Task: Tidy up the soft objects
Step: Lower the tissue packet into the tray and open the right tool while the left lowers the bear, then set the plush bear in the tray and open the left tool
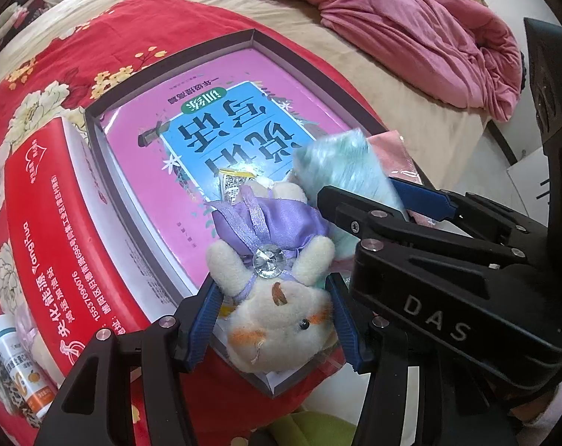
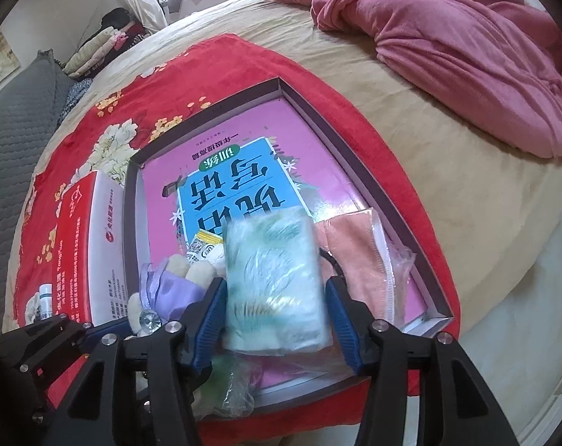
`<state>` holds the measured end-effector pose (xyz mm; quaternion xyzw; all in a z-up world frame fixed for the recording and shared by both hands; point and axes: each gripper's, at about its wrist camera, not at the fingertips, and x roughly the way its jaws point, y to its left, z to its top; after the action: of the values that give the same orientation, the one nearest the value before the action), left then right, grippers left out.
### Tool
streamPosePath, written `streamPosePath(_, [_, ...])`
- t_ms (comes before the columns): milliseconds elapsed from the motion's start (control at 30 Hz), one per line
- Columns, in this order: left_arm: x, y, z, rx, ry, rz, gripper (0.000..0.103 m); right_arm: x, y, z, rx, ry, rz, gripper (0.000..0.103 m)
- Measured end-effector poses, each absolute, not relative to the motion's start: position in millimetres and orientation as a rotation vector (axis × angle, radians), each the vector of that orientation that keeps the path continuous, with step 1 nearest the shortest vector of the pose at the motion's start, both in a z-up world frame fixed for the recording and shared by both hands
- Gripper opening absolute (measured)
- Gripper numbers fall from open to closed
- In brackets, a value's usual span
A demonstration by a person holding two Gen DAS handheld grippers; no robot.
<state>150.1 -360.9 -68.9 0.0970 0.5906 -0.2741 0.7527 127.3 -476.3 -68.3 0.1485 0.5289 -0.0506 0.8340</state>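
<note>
over the box (image 2: 400, 200), my left gripper (image 1: 277, 323) clamps the plush bunny (image 1: 281, 319), right gripper (image 2: 277, 316) loose around the towel pack (image 2: 273, 278); lower both flat, release gently.

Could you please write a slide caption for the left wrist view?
Left gripper jaws around a plush bunny over a pink book in a shallow box.

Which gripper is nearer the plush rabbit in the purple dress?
Left. The left gripper brackets the plush rabbit's head; the right gripper sits beside it, around the mint fluffy packet.
</note>
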Motion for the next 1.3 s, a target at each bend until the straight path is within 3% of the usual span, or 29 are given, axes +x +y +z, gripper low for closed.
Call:
streamPosePath(133, [152, -362, -69, 0.215, 1.291, -0.588, 0.059, 125, -479, -66, 0.333, 1.105, -0.098, 0.064])
streamPosePath(1033, [159, -365, -69, 0.197, 1.301, -0.581, 0.062, 102, -511, -25, 0.37, 1.011, -0.168, 0.065])
streamPosePath(1300, [158, -361, -65, 0.171, 1.296, -0.59, 0.069, 99, -507, -21, 0.363, 1.006, -0.161, 0.065])
